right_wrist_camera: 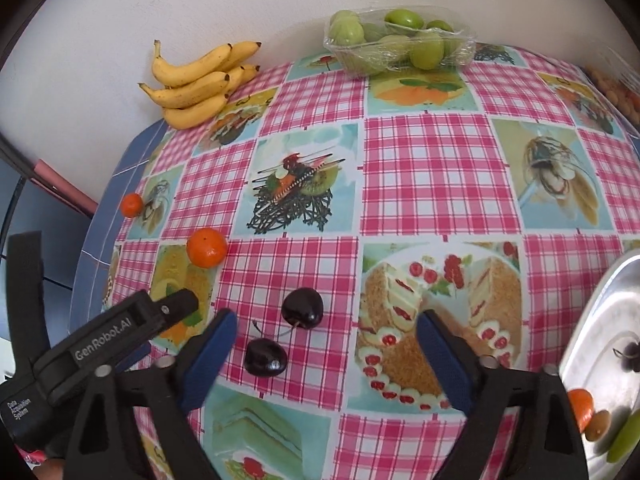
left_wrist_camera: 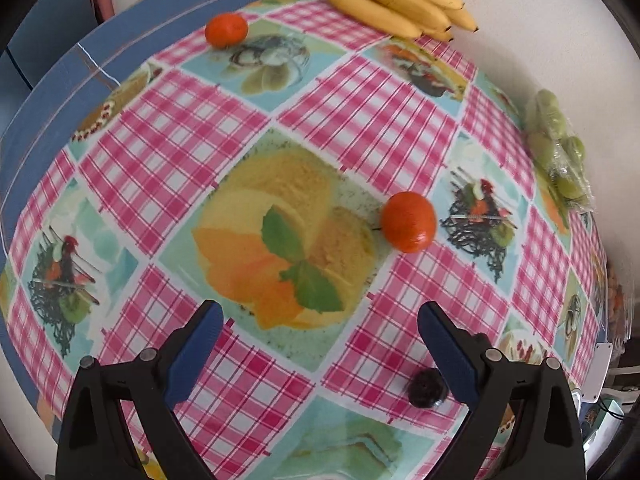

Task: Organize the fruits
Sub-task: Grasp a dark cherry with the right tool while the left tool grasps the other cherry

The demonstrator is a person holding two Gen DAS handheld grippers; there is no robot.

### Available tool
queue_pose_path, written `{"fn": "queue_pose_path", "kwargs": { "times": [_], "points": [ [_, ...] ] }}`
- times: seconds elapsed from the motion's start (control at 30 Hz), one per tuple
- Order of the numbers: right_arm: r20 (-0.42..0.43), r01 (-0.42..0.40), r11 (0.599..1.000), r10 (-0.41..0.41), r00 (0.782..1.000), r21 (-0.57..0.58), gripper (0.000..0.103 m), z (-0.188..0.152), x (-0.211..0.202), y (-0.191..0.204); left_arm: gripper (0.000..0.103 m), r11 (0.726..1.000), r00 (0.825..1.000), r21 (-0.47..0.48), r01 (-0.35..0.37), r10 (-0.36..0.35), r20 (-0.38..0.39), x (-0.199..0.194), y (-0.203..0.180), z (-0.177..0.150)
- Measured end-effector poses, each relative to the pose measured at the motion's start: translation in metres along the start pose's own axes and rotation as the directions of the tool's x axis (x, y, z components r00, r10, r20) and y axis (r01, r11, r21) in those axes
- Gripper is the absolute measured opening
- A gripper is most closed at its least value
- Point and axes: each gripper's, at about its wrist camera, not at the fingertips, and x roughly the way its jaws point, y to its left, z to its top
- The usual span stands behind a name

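Note:
Two dark cherries [right_wrist_camera: 302,308] joined by their stems lie on the checked tablecloth. They sit between the blue fingers of my right gripper [right_wrist_camera: 327,320], which is open, and neither pad touches them. My left gripper [left_wrist_camera: 320,312] is open above the cloth with nothing between its fingers. A mandarin [left_wrist_camera: 408,222] lies ahead of it to the right. A cherry [left_wrist_camera: 426,388] shows beside its right finger. A second mandarin [left_wrist_camera: 226,30] rests near the far left table edge. A steel tray [right_wrist_camera: 592,320] at the right holds a cherry, a mandarin and other small fruit.
A bunch of bananas [right_wrist_camera: 196,84] lies against the wall at the back. A clear tub of green plums [right_wrist_camera: 400,40] stands at the back too. The left tool's black body [right_wrist_camera: 108,340] is close on the right gripper's left. The blue table edge [left_wrist_camera: 60,80] drops off at the left.

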Motion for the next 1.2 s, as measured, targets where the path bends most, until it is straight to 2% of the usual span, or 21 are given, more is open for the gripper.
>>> {"fn": "queue_pose_path", "kwargs": {
  "times": [0.27, 0.33, 0.37, 0.43, 0.57, 0.77, 1.07, 1.2],
  "points": [
    [-0.028, -0.007, 1.0, 0.007, 1.0, 0.008, 0.073, 0.003, 0.024, 0.003, 0.098, 1.0, 1.0, -0.023, 0.003, -0.003, -0.007, 0.007, 0.005, 0.009],
    [-0.037, -0.007, 1.0, 0.007, 0.999, 0.003, 0.058, 0.003, 0.029, 0.005, 0.098, 1.0, 1.0, -0.019, 0.004, -0.005, -0.012, 0.009, 0.005, 0.01],
    [-0.042, -0.006, 1.0, 0.006, 0.999, 0.001, 0.054, 0.002, 0.032, 0.006, 0.098, 1.0, 1.0, -0.016, 0.007, -0.007, -0.016, 0.009, 0.005, 0.01],
    [-0.042, -0.012, 1.0, 0.012, 0.999, -0.003, 0.054, 0.001, 0.033, 0.008, 0.098, 1.0, 1.0, -0.008, 0.016, -0.016, -0.025, 0.015, -0.001, 0.017],
    [-0.048, -0.016, 1.0, 0.016, 0.999, -0.016, 0.041, 0.0, 0.035, 0.013, 0.098, 1.0, 0.999, 0.01, 0.024, -0.024, -0.034, 0.021, -0.009, 0.019],
    [-0.049, -0.018, 0.999, 0.016, 0.999, -0.036, 0.03, -0.001, 0.038, 0.016, 0.098, 0.998, 0.997, 0.014, 0.053, -0.052, -0.058, 0.028, -0.02, 0.02],
    [-0.058, -0.04, 0.999, 0.039, 0.998, -0.016, 0.029, -0.001, 0.03, 0.007, 0.098, 0.992, 0.987, 0.015, 0.124, -0.121, -0.103, 0.034, -0.037, 0.022],
    [-0.044, -0.021, 1.0, 0.021, 0.999, 0.002, 0.029, -0.001, 0.016, -0.003, 0.096, 0.99, 0.984, 0.04, 0.138, -0.132, -0.122, 0.037, -0.049, 0.019]
  ]
}}
